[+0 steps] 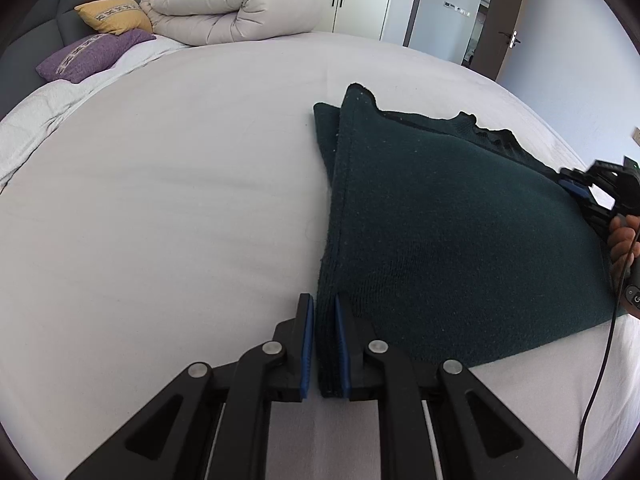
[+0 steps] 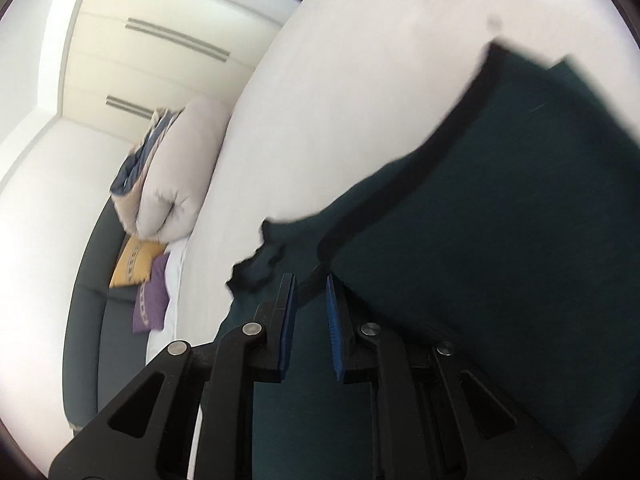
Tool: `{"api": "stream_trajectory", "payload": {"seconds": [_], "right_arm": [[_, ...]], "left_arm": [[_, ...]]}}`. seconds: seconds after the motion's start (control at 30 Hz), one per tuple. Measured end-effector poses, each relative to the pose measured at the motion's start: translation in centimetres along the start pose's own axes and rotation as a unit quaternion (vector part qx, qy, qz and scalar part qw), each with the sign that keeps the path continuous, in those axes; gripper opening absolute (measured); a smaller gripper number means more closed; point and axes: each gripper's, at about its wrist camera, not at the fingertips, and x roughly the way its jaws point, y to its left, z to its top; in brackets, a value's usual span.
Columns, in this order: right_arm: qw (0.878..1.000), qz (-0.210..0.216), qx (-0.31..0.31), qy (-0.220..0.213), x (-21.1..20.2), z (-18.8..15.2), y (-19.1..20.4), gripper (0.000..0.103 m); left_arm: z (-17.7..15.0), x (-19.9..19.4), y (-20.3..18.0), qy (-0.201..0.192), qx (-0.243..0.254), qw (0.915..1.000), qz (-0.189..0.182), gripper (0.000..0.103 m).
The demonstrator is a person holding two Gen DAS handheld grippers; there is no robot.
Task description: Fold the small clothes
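A dark green knitted garment lies folded on the pale sheet of the bed, filling the right half of the frame. At the bottom centre the left gripper pinches the garment's thick near-left edge between its blue-padded fingers, the pads pressing on the fabric. At the right edge the right gripper touches the garment's far right edge, a hand behind it; blur hides its jaws. At upper left lie a rolled beige duvet, a yellow cushion and a purple cushion.
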Motion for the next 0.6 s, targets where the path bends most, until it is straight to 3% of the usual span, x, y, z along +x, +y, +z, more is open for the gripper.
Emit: {"api": "stream_trajectory", "payload": {"seconds": [0.17, 0.23, 0.3, 0.4, 0.47, 0.5, 0.57, 0.6], "right_arm": [[0.992, -0.077, 0.046, -0.093, -7.5, 2.6, -3.9, 0.017], [0.993, -0.051, 0.043, -0.093, -8.9, 1.8, -3.2, 0.018], [0.998, -0.005, 0.022, -0.06, -8.3, -0.2, -1.4, 0.018], [0.998, 0.039, -0.042, 0.022, -5.8, -4.4, 1.6, 0.018], [0.992, 0.064, -0.063, 0.084, -3.2, -7.4, 2.6, 0.02], [0.99, 0.064, -0.07, 0.107, -2.1, -8.6, 2.6, 0.021], [0.989, 0.033, -0.067, 0.127, -0.3, -9.8, 1.2, 0.022], [0.989, 0.05, -0.05, 0.129, -0.1, -9.8, 0.1, 0.022]], "left_arm": [[0.1, -0.1, 0.6, -0.006, -0.017, 0.9998, -0.011, 0.02], [0.2, -0.5, 1.4, -0.011, -0.038, 0.9989, -0.025, 0.029], [0.3, -1.4, 2.2, -0.025, -0.063, 0.9973, -0.031, 0.046], [0.7, -3.4, 2.5, -0.053, -0.075, 0.9956, -0.019, 0.047], [1.2, -4.1, 1.6, -0.053, -0.065, 0.9959, -0.032, 0.056], [1.4, -4.2, 1.0, -0.047, -0.056, 0.9965, -0.04, 0.066], [1.7, -3.8, 0.2, -0.029, -0.051, 0.9963, -0.064, 0.072], [1.8, -3.6, 0.1, -0.025, -0.056, 0.9957, -0.069, 0.072]]}}
